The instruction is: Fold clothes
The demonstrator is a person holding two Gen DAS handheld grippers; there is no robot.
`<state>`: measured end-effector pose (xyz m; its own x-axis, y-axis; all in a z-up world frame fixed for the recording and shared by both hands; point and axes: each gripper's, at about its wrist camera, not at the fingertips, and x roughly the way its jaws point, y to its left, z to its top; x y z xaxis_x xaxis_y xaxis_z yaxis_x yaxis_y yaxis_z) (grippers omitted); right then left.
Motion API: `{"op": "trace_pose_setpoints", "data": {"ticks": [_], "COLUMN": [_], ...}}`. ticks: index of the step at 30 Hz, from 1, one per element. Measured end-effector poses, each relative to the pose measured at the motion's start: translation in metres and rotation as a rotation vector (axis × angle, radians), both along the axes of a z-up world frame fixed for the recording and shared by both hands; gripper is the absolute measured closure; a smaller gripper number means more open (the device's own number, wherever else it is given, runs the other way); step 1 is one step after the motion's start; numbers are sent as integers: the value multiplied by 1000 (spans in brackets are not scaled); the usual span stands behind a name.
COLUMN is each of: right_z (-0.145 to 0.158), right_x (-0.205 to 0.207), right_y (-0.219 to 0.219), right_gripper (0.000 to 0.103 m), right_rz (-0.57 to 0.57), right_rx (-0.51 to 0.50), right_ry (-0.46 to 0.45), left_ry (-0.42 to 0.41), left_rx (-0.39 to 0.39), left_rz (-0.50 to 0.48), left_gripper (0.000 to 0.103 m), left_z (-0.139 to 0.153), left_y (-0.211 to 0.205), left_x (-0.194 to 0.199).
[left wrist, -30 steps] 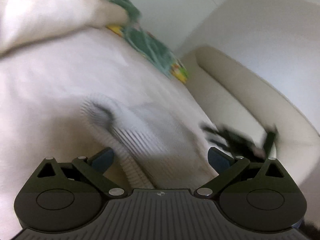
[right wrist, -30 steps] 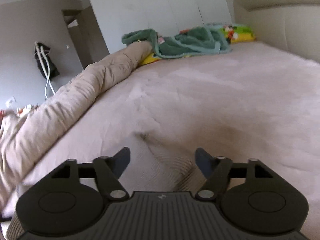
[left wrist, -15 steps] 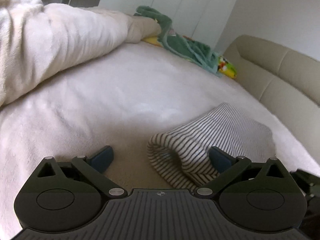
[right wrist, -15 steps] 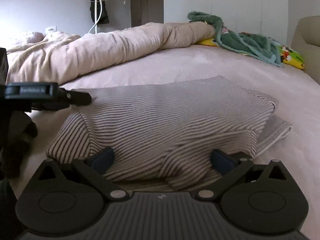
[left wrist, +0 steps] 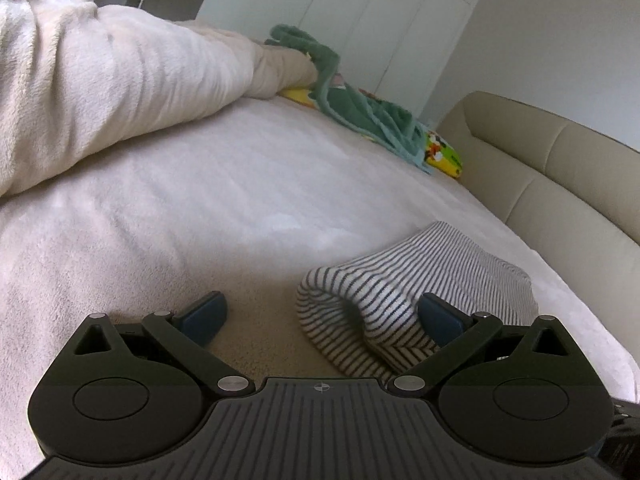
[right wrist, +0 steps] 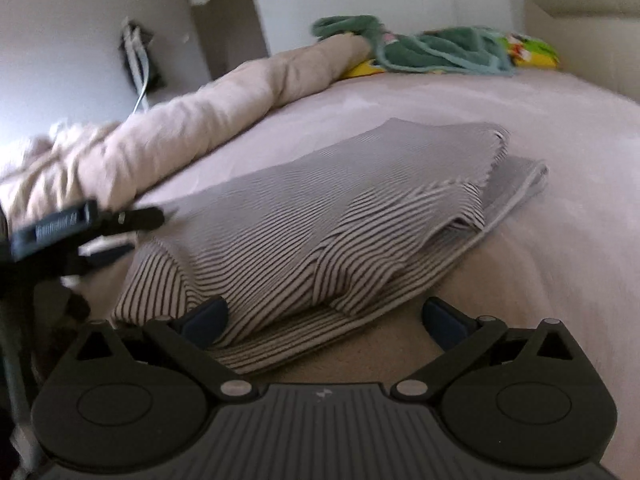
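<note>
Here, I see the bed (left wrist: 200, 208) carrying a rolled duvet (right wrist: 208, 120), a green blanket (right wrist: 440, 50) far off, and the folded striped garment (right wrist: 320, 220) lying before my left gripper (left wrist: 322, 314) and right gripper (right wrist: 324, 320), both spread wide, empty.

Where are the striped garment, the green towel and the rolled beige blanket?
striped garment (right wrist: 320, 216), right wrist view, top folded layer.
green towel (right wrist: 448, 48), right wrist view, its bunched middle.
rolled beige blanket (left wrist: 120, 92), left wrist view, its bulging side.

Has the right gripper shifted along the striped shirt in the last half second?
Yes. The right gripper slid right: the striped shirt now sits left of centre.
</note>
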<state>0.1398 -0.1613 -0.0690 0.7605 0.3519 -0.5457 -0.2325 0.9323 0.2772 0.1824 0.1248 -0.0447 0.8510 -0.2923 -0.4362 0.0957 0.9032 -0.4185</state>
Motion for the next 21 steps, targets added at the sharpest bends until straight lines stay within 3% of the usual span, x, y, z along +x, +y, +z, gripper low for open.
{"op": "trace_pose_setpoints", "data": {"ticks": [4,11,15,19,21], "right_z": [-2,7,23,36,36], "right_x": [-4,-10,-45,-77,-79], "right_y": [-8,-3,16,58,75], "right_gripper": [0,0,2,26,28], "right_rz": [-9,27,61,185,238], "right_rx": [52,-39,-184,-380,-410], "right_ry": [10,2,-162,-363,-399], "left_ry": [-5,-12,-15,-15,-15], "left_rx": [-7,-17,-26,-28,-28], "left_rz": [0,-1,-3,-4,-5], "left_gripper": [0,0,0,0,0], "left_z": [0,-1,-1,-1,-1], "left_y": [1,2,5,6,6], "left_x": [1,1,1,1,3]}}
